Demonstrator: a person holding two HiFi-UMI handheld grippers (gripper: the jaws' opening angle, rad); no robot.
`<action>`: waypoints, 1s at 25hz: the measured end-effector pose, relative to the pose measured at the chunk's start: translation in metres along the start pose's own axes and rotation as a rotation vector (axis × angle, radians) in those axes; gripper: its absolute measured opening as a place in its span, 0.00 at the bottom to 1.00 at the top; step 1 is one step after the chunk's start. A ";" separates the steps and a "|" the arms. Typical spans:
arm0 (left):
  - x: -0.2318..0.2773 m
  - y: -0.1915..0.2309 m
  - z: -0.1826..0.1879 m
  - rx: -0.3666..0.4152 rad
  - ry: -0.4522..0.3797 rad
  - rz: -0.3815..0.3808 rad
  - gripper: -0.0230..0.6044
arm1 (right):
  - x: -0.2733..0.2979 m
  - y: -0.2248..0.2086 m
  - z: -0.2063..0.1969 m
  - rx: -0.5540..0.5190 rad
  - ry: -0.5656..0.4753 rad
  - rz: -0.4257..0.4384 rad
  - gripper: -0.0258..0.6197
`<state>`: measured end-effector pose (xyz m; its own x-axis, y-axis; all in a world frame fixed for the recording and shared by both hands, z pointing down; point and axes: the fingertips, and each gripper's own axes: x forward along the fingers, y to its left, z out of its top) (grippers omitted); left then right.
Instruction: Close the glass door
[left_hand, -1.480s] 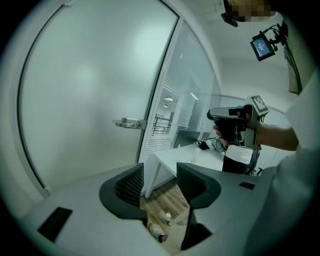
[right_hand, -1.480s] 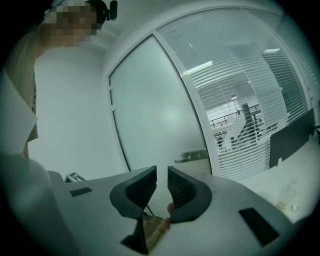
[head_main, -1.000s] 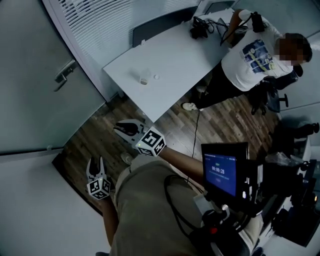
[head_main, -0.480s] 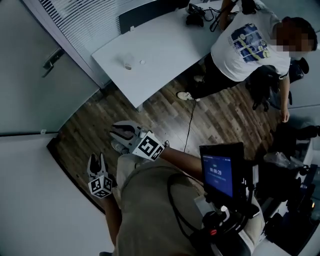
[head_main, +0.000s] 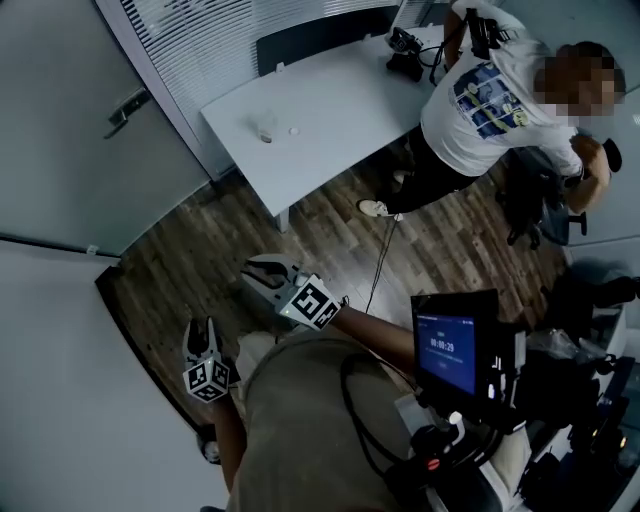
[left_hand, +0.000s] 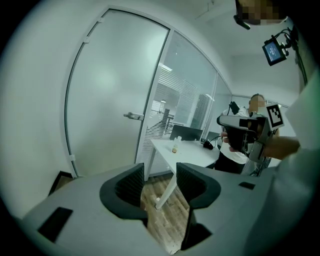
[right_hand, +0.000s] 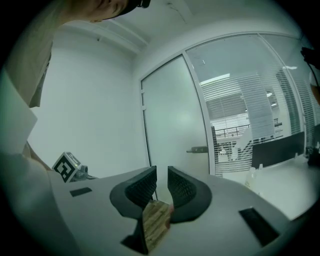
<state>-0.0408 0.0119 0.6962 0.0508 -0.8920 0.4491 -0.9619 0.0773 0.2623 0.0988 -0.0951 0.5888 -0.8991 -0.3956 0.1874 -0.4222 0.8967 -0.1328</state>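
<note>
The frosted glass door (head_main: 70, 150) stands ahead. Over the wooden floor (head_main: 200, 250), left hand-held gripper (head_main: 201, 330) and right hand-held gripper (head_main: 258, 272) hover, jaws parted, holding nothing.

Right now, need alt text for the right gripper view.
The right gripper has its jaws slightly apart with nothing between them, aimed at a frosted glass door with a lever handle. To the door's right are a glass wall backed by blinds and the edge of a white table.
</note>
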 end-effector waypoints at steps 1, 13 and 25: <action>0.000 0.002 -0.002 -0.001 -0.001 -0.002 0.38 | 0.000 0.001 -0.001 0.011 0.000 -0.004 0.15; -0.013 0.025 0.000 0.019 -0.009 -0.082 0.38 | 0.016 0.037 -0.007 -0.027 0.085 -0.043 0.07; -0.019 0.058 0.017 0.076 -0.014 -0.151 0.38 | 0.026 0.063 0.002 -0.019 0.050 -0.125 0.07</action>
<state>-0.1022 0.0263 0.6885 0.1928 -0.8970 0.3978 -0.9612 -0.0912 0.2604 0.0485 -0.0498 0.5836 -0.8328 -0.4942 0.2496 -0.5275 0.8451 -0.0867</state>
